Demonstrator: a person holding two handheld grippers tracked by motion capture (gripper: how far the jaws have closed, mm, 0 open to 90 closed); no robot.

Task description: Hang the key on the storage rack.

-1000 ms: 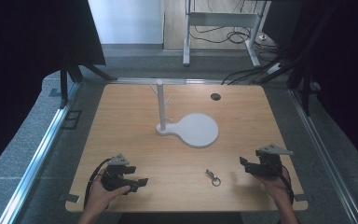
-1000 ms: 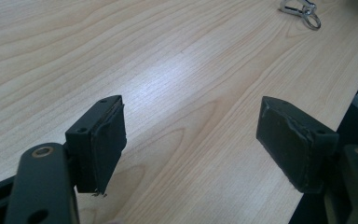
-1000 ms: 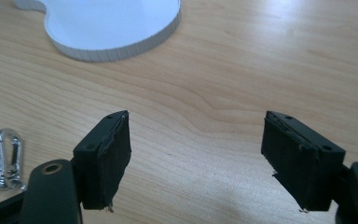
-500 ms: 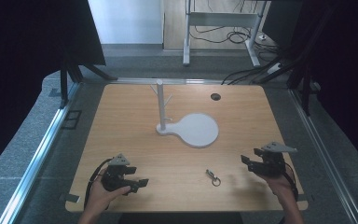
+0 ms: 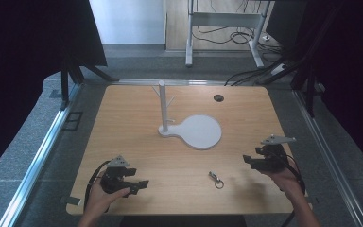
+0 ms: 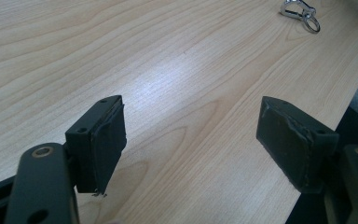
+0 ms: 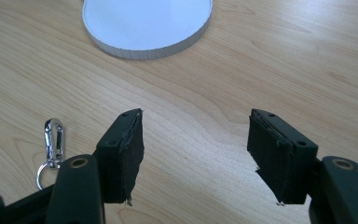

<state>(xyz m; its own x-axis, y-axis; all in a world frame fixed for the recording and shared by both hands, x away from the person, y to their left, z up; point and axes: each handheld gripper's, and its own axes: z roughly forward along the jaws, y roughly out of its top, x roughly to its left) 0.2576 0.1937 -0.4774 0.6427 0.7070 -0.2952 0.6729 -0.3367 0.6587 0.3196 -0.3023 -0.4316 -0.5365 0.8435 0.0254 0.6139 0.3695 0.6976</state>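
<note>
Chrome keyring clip point(image 5: 215, 178) lies at 6 o'clock, unclaimed | your left gripper point(image 5: 139, 184) and right gripper point(image 5: 248, 160) flank it, jaws wide, apparently ready to pick.

One table point(image 5: 137, 142), one white stand point(image 5: 189, 127), one carabiner keyring point(image 5: 215, 178), two hand-held grippers: left point(image 5: 142, 185), right point(image 5: 248, 161)

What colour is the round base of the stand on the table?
White; the round base shows best in the right gripper view.

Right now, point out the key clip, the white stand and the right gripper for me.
key clip point(image 5: 215, 178): high view, on its metal body.
white stand point(image 5: 201, 131): high view, on its round base plate.
right gripper point(image 5: 248, 161): high view, between its open jaw tips.
</note>
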